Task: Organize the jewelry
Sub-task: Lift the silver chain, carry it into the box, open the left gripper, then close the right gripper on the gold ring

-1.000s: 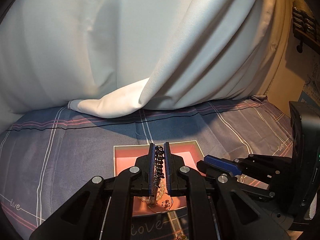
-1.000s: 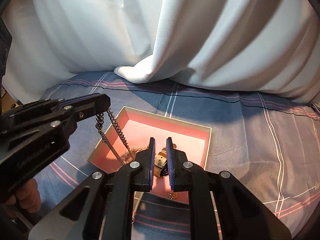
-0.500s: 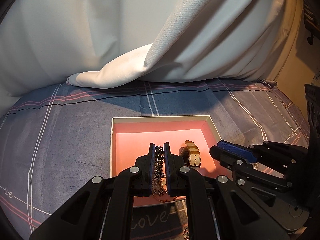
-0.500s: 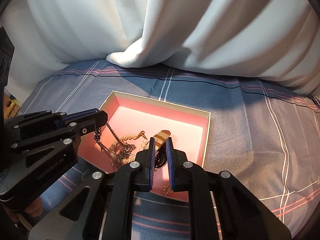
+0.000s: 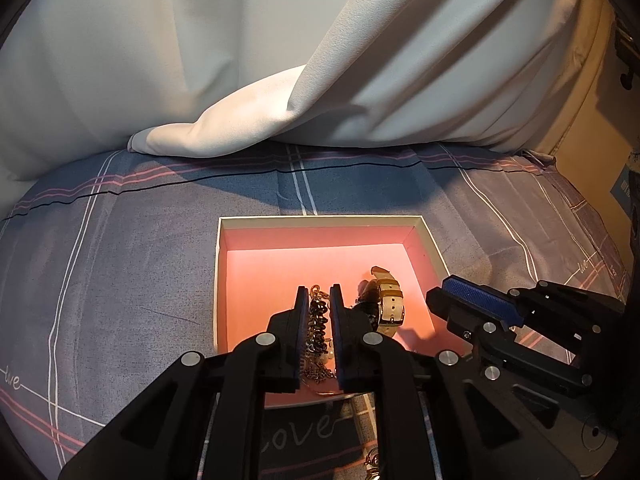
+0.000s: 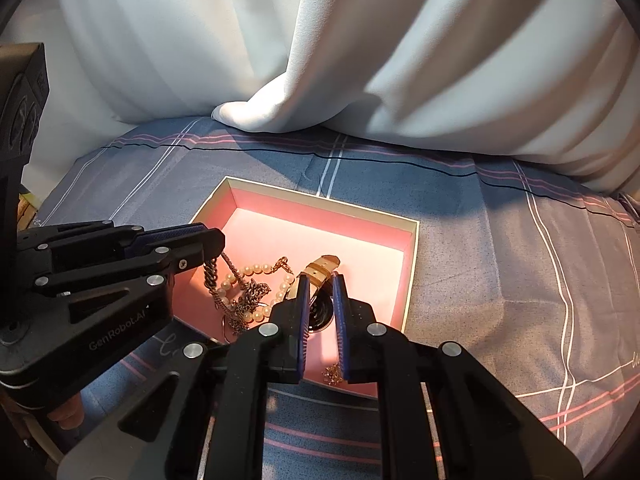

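A shallow pink-lined box (image 5: 320, 222) (image 6: 414, 248) lies on the bed. My left gripper (image 5: 319, 294) (image 6: 216, 240) is shut on a metal chain (image 5: 319, 320) (image 6: 211, 276) whose lower part lies heaped in the box with a pearl strand (image 6: 256, 270). A tan-strapped watch (image 5: 387, 300) (image 6: 322, 266) lies in the box to the right of the chain. My right gripper (image 6: 320, 280) (image 5: 448, 294) hovers over the watch with its fingers a narrow gap apart, holding nothing. A small gold piece (image 6: 332, 372) lies near the box's front edge.
A blue-grey plaid bedsheet (image 5: 120, 280) covers the bed. White drapes (image 5: 240, 60) hang behind, one fold resting on the sheet. Another small trinket (image 5: 372, 462) lies on the sheet in front of the box.
My left gripper has lowered the chain, so more of it now lies in the box. Both grippers have drawn back and the box shows more fully.
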The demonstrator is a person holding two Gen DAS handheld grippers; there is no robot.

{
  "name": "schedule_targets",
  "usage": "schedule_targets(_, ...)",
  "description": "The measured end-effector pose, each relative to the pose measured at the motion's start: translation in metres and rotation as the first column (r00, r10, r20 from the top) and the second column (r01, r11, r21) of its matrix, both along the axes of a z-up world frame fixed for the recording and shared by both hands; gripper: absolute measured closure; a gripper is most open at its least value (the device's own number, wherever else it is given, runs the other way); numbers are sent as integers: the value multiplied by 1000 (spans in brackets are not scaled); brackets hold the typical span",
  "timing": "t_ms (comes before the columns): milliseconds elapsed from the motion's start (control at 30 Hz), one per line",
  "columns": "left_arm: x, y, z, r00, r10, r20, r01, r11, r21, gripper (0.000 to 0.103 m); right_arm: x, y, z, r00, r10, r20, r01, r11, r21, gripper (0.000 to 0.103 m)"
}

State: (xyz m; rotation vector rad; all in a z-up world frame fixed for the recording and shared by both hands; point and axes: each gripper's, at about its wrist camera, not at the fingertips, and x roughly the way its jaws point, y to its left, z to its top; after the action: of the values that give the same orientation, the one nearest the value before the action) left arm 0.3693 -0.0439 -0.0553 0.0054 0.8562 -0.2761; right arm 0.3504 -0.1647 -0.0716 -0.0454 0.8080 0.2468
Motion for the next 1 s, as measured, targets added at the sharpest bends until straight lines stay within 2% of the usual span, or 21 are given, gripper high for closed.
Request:
schedule_targets(33, -4, 2, 2, 1000, 21, 11, -21, 1000, 15, 32, -5, 0, -1, 1000, -11, 11, 11, 999, -31, 48)
schedule_targets(67, -11, 7, 6, 998, 46, 45, -47, 999, 20, 19, -14, 0, -1, 999, -26, 44, 29, 997, -68, 19)
schedule_targets(100, -20, 12, 11, 995, 54, 83, -55, 998, 13, 15, -24, 0, -2, 997, -27, 74, 33, 995, -92, 18)
schedule_targets(233, -56, 23, 10, 994, 21, 108, -22, 1000, 7, 14, -65, -8, -19, 997, 9, 74, -5, 998, -56, 18)
schedule_targets(367, -92, 30, -18, 998, -1, 62, 1, 1000, -2, 14, -101, -8, -46, 998, 38, 39, -37, 999, -39, 18)
schedule_targets(500, -111, 41, -47, 999, 40, 27, -41, 999, 19, 14, -123, 3, -68, 996, 83, 8, -83, 996, -8, 21)
schedule_targets(600, -115, 54, -59, 996, 86, 7, -87, 996, 10, 14, -123, 17, -76, 992, 126, -16, -126, 992, 6, 22)
schedule_targets(633, -115, 58, -61, 995, 101, -4, -101, 995, 10, 14, -122, 23, -78, 990, 142, -19, -142, 990, 4, 25)
schedule_targets(733, -114, 65, -64, 992, 122, -12, -122, 992, 9, 14, -115, 38, -84, 981, 189, -50, -187, 982, 37, 43)
schedule_targets(800, -112, 67, -63, 993, 119, -13, -119, 993, 8, 14, -113, 48, -88, 981, 189, -44, -189, 982, 5, 43)
schedule_targets(833, -112, 67, -63, 993, 117, -14, -117, 993, 8, 14, -112, 52, -89, 979, 201, -43, -201, 980, 4, 47)
schedule_targets(933, -112, 64, -64, 994, 103, -23, -103, 995, 3, 14, -110, 49, -87, 980, 195, -42, -195, 981, 13, 78)
schedule_targets(1000, -112, 62, -65, 995, 94, -22, -94, 996, 7, 14, -108, 44, -87, 982, 185, -43, -184, 983, 28, 78)
